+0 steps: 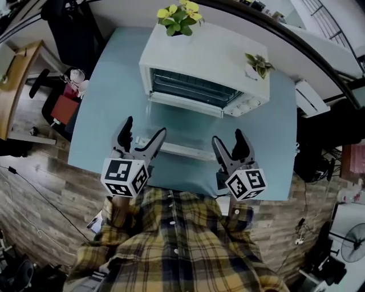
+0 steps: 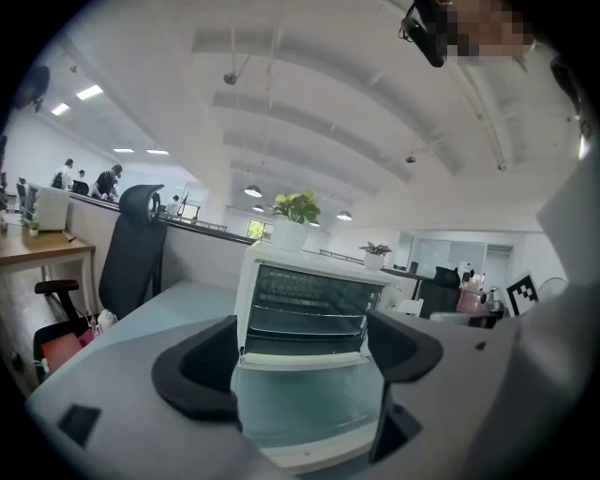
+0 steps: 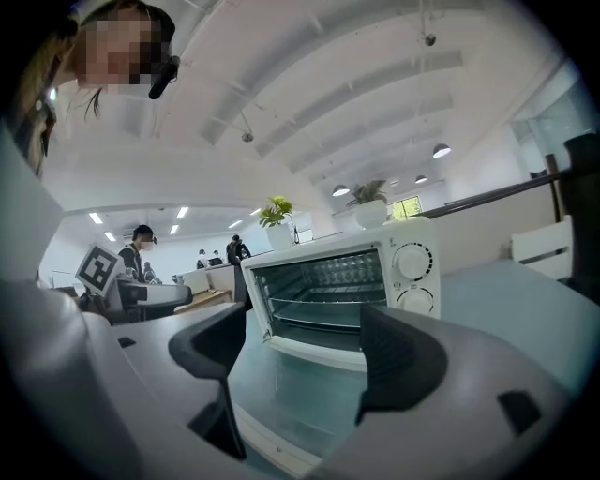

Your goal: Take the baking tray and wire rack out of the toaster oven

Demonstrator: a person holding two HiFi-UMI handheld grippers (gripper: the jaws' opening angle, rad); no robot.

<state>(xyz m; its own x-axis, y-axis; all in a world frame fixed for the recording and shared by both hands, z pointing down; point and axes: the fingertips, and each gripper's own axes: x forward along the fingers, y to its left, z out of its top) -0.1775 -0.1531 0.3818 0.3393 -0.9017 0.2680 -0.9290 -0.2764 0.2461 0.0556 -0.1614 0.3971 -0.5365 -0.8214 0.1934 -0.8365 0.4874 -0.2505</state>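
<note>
We found the head view rather dim and bluish, with dark, curved corners. The two gripper views were brighter: ceiling lamps (image 2: 89, 92) gave an even white light and the shadows were soft. Both views were strongly bent at the edges, inside a black ring. The glass door (image 2: 305, 412) of the toaster oven (image 2: 305, 281) shone pale.

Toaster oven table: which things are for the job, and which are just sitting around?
For the job: toaster oven, door open; wire rack and baking tray inside; left gripper and right gripper, both open.
Just sitting around: yellow-leaved plant and small green plant on the oven; office chair.
</note>
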